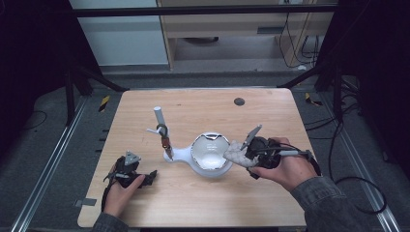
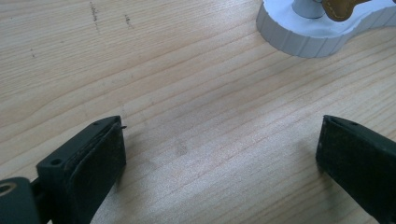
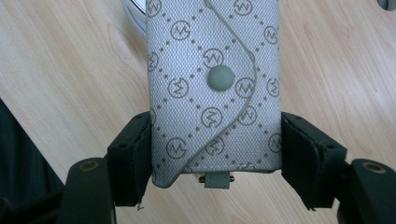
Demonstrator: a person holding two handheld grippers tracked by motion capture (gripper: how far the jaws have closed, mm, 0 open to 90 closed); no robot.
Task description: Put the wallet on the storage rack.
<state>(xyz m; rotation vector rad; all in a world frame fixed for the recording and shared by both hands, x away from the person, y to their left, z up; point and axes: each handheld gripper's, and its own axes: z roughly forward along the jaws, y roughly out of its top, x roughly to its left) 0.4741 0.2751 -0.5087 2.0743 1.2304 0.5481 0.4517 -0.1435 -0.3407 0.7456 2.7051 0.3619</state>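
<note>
A grey patterned pouch [image 3: 212, 88] with a round snap button sits between the two black jaws of my right gripper [image 3: 215, 149], which is shut on its sides. From above, the right gripper [image 1: 245, 153] holds the pouch [image 1: 235, 153] just over the right rim of a white stand's round bowl [image 1: 211, 152]. The stand has an upright post [image 1: 159, 118] with a brown key fob [image 1: 166, 143] hanging from it. My left gripper [image 1: 147, 178] rests low on the table at the front left, jaws open over bare wood [image 2: 219, 140], with the stand's ribbed white base [image 2: 299, 37] ahead of it.
The wooden table [image 1: 203, 203] has a small dark round hole [image 1: 239, 101] near its far edge. Black frame legs stand at both far corners, and cables lie on the floor to the right.
</note>
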